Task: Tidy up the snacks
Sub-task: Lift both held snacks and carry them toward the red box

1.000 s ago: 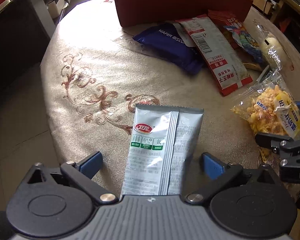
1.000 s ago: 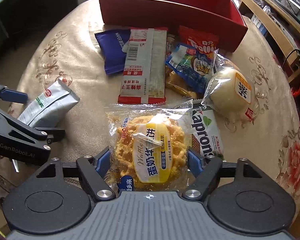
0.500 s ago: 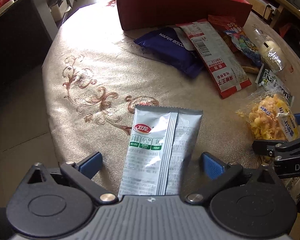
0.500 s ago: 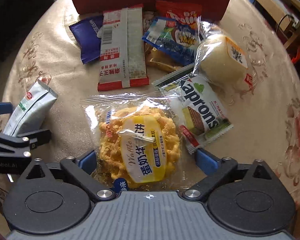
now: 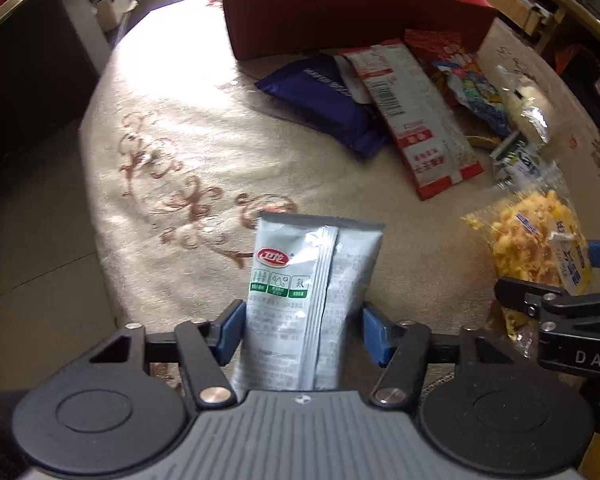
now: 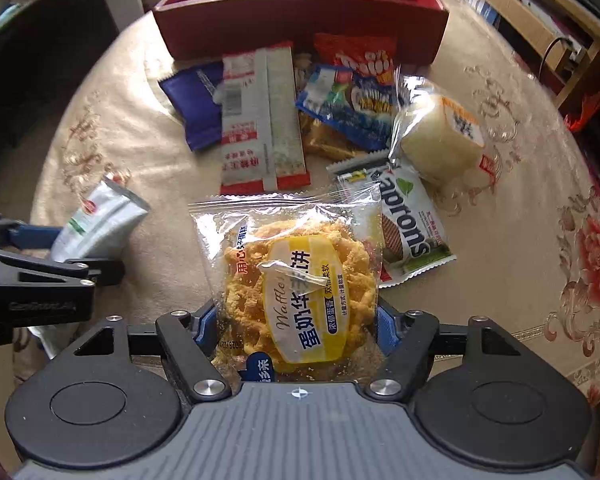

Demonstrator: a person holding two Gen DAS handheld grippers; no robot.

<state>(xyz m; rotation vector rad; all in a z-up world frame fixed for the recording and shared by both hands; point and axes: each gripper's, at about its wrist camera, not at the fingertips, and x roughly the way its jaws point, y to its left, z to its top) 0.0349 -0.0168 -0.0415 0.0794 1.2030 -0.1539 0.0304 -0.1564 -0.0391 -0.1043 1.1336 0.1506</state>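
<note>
My left gripper (image 5: pixel 302 324) is closing its jaws on a grey snack packet (image 5: pixel 312 264), and both blue pads touch the packet's long edges near its lower half. In the right wrist view the same grey packet (image 6: pixel 100 220) lies at the left edge of the table. My right gripper (image 6: pixel 296 326) is also closing, with a clear waffle packet (image 6: pixel 296 280) with a yellow label between its pads, which press the bag's sides. The waffle packet (image 5: pixel 532 240) also shows at the right of the left wrist view. A red open box (image 6: pixel 300 16) stands at the far side of the table.
Between the box and my grippers lie a purple wafer packet (image 6: pixel 196 100), a long red-and-white packet (image 6: pixel 260 120), a blue-and-red candy bag (image 6: pixel 352 96), a wrapped pale bun (image 6: pixel 440 140) and a green-and-white wafer packet (image 6: pixel 412 224). The round table (image 5: pixel 188 128) has a beige patterned cloth; its edge falls away at left.
Both grippers' jaws have come inward: the left from wide open onto the grey packet, the right onto the waffle packet. Neither packet has shifted much.
</note>
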